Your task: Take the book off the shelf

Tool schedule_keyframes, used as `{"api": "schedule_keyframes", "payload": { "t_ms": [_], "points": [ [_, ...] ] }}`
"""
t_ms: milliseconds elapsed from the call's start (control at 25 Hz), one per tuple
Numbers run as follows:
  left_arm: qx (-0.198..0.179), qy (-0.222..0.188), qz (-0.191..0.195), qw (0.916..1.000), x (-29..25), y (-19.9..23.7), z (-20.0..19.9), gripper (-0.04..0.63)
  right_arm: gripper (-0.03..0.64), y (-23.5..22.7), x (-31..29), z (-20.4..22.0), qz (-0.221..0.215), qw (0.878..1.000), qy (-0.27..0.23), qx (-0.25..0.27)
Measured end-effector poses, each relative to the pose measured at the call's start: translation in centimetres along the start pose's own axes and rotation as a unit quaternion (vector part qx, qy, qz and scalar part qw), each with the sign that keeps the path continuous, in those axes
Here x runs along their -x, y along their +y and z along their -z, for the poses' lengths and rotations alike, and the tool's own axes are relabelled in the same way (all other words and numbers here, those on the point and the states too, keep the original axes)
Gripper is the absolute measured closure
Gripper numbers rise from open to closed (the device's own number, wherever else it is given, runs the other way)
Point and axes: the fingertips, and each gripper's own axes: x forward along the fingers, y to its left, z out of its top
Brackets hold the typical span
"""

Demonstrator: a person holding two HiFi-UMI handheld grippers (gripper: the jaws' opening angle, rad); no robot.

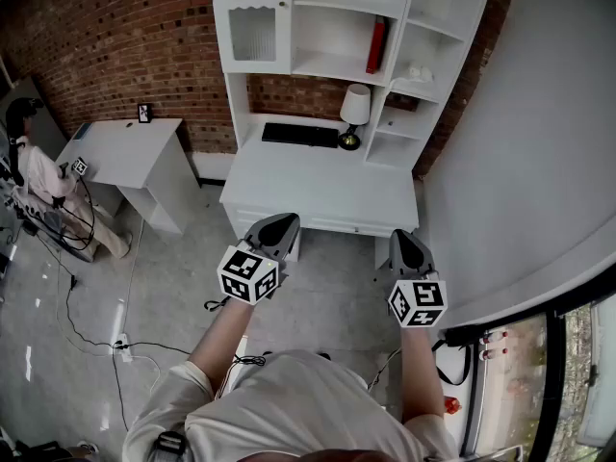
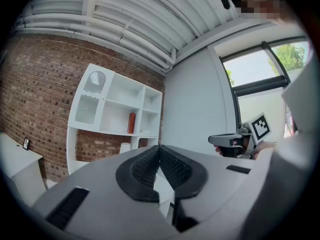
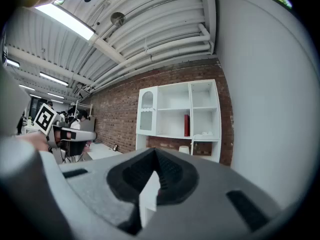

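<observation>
A red book stands upright in the middle shelf of the white shelf unit against the brick wall; it also shows in the left gripper view and the right gripper view. My left gripper and right gripper hang side by side over the floor, well short of the desk and far below the book. Both point toward the shelf. The left gripper is shut with nothing in it. The right gripper also has its pads together and holds nothing.
On the desk sit a white lamp and a black keyboard. A second white table stands to the left, with a seated person beyond it. Cables trail over the floor. A pale wall closes the right side.
</observation>
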Motion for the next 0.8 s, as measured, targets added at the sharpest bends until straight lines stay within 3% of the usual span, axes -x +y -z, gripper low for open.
{"api": "schedule_keyframes", "payload": {
  "t_ms": [800],
  "points": [
    [-0.001, 0.011, 0.000, 0.9999, -0.1, -1.5, 0.8, 0.601, 0.614, -1.3, 1.0, 0.3, 0.009, 1.000, -0.004, -0.017]
  ]
}}
